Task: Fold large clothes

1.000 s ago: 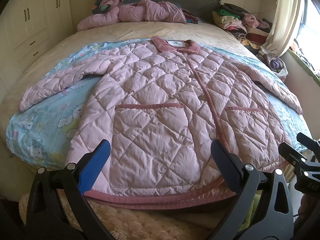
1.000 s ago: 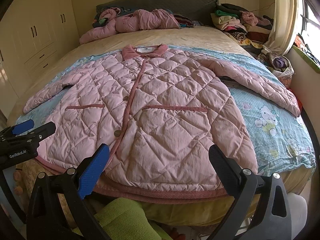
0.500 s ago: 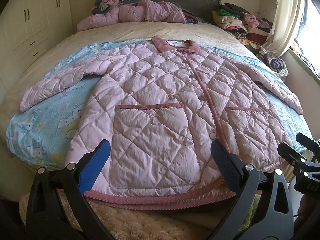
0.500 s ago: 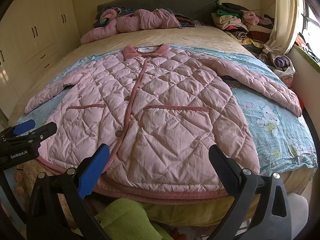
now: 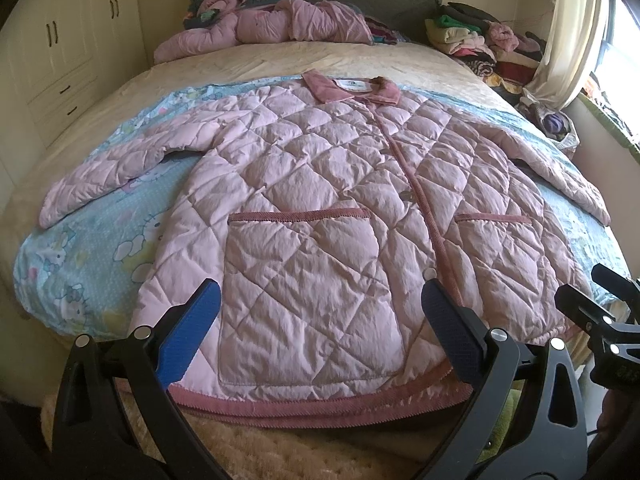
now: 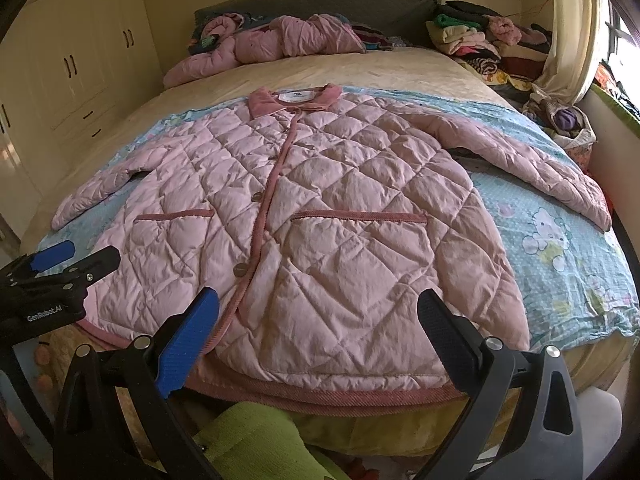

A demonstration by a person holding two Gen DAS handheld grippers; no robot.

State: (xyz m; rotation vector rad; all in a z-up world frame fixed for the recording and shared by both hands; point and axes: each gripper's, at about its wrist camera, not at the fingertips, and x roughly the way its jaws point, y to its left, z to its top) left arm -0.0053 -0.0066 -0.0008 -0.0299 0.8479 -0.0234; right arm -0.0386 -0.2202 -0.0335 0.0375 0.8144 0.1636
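A pink quilted coat [image 5: 320,208] lies flat and face up on the bed, buttoned, collar far, hem near, both sleeves spread out to the sides; it also shows in the right wrist view [image 6: 320,216]. My left gripper [image 5: 320,320] is open and empty, just above the hem over the coat's left pocket. My right gripper [image 6: 318,320] is open and empty, above the hem over the right pocket. Each gripper shows at the edge of the other's view: the right gripper [image 5: 600,300] and the left gripper [image 6: 76,254].
The coat rests on a blue cartoon-print sheet [image 5: 80,256] over a beige bed [image 5: 320,60]. Another pink coat [image 5: 280,24] lies bunched at the headboard. Stacked clothes [image 5: 480,44] are at the far right, a curtain [image 5: 568,40] and a wardrobe [image 5: 60,40] at the sides.
Both grippers have moved slightly forward over the hem. The coat has not moved.
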